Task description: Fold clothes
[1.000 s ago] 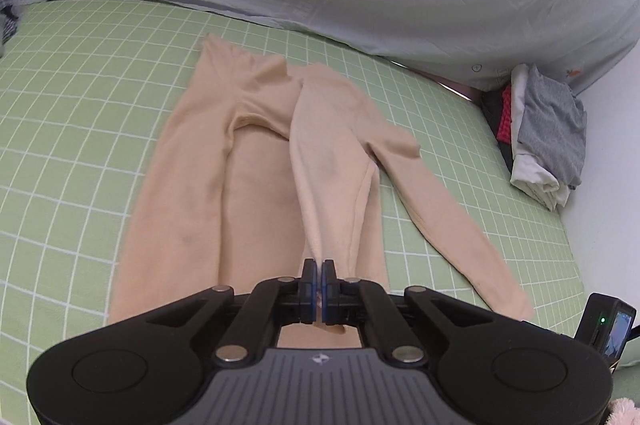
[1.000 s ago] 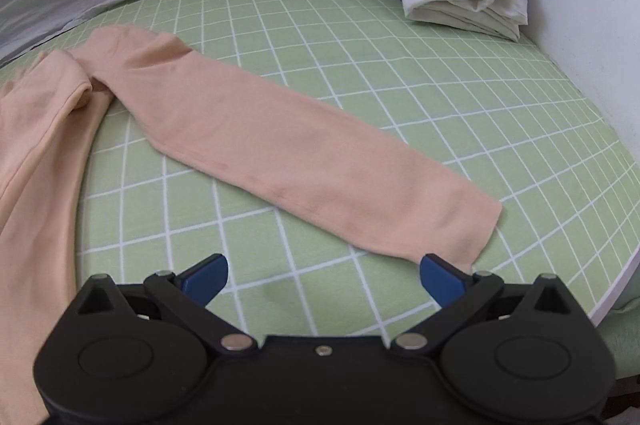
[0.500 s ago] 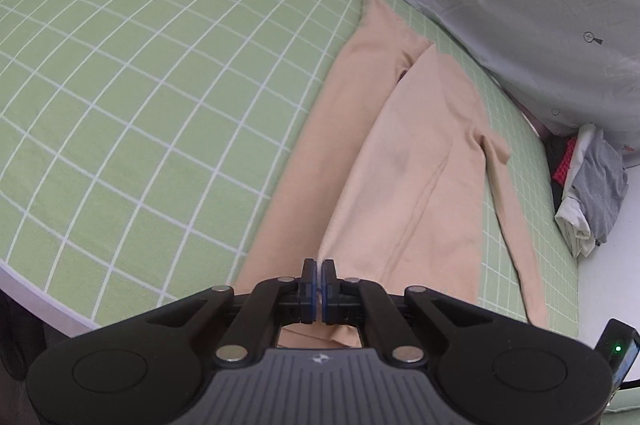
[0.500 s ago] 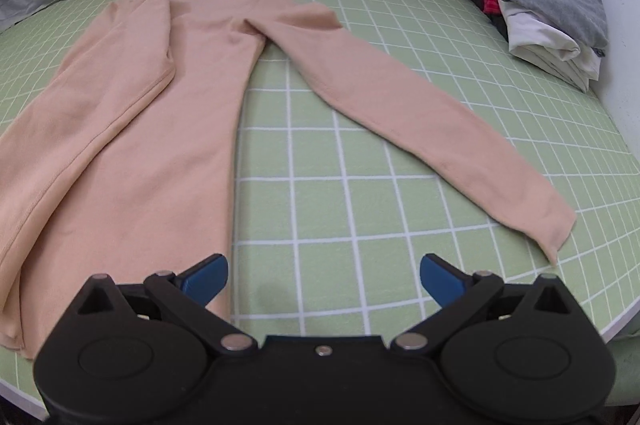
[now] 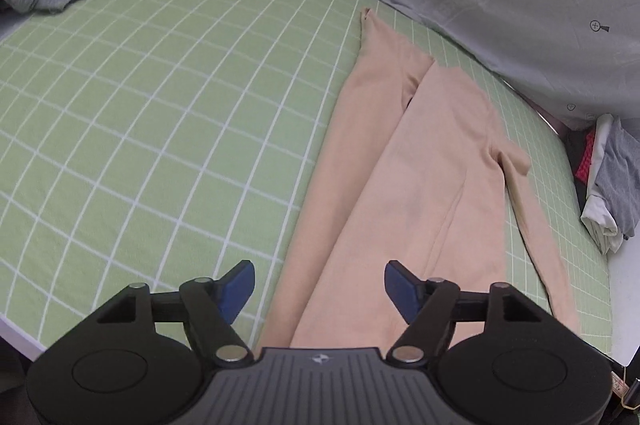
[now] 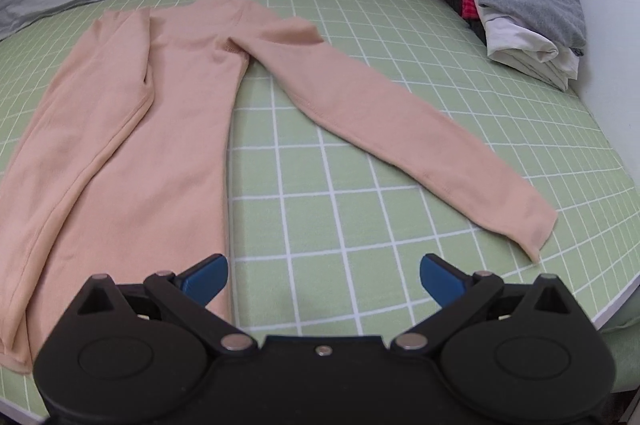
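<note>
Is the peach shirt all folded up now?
Not yet. On the peach shirt, one sleeve is folded over the body, while the other sleeve lies spread across the green sheet.

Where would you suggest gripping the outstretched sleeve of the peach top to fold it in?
Probably at the cuff of the outstretched sleeve, coming from the bed's near edge with the open right gripper: the cuff lies flat and free on the green checked sheet, nothing overlapping it.

From the left wrist we look steeply down and close over the bed (image 5: 160,129), along the peach top (image 5: 400,193). From the right wrist we look down at the same top (image 6: 132,145) from its other side. Both views share the folded pile (image 5: 612,185) (image 6: 524,5).
</note>
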Demonstrator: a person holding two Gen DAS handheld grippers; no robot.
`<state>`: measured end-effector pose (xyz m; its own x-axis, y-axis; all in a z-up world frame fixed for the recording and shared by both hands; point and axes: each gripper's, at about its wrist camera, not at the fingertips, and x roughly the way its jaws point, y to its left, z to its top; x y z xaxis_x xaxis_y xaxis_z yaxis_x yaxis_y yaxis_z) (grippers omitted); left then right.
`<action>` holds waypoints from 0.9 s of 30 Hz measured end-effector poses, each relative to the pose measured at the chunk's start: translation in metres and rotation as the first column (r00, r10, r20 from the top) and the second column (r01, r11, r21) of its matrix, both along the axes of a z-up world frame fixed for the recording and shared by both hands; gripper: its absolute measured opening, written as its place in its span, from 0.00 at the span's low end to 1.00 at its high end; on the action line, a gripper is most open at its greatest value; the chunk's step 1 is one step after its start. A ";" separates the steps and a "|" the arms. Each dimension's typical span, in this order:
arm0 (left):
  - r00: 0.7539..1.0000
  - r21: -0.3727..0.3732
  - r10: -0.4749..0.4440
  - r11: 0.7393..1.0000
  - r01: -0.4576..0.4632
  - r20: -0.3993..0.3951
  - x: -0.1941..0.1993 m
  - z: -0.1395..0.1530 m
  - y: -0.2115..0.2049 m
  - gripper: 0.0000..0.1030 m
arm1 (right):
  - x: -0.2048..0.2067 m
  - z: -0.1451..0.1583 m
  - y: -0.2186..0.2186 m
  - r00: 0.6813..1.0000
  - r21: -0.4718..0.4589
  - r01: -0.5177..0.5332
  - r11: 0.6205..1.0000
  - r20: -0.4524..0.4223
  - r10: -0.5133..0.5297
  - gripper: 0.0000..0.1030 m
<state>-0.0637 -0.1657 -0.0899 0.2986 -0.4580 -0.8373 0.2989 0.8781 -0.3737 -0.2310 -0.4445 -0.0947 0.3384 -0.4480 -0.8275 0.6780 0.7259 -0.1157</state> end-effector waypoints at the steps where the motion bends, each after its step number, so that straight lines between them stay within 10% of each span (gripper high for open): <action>1: 1.000 0.002 0.001 1.000 -0.001 0.011 0.003 0.006 -0.003 0.71 | 0.001 0.002 -0.006 1.000 0.008 0.018 1.000 0.019 -0.018 1.00; 16: 0.976 -0.013 -0.028 0.999 0.032 0.218 0.045 0.060 -0.073 0.82 | -0.010 0.005 -0.111 0.938 -0.020 0.328 0.944 0.121 -0.324 1.00; 27: 0.968 0.023 0.031 0.999 -0.038 0.250 0.099 0.045 -0.095 0.87 | -0.050 -0.031 -0.181 0.744 -0.029 0.663 0.748 0.139 -0.654 1.00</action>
<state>0.0348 -0.2609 -0.0451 0.5143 -0.4220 -0.7466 0.3492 0.8982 -0.2671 -0.2810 -0.6253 -0.1259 0.0251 -0.6504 -0.7591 0.9954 0.0866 -0.0414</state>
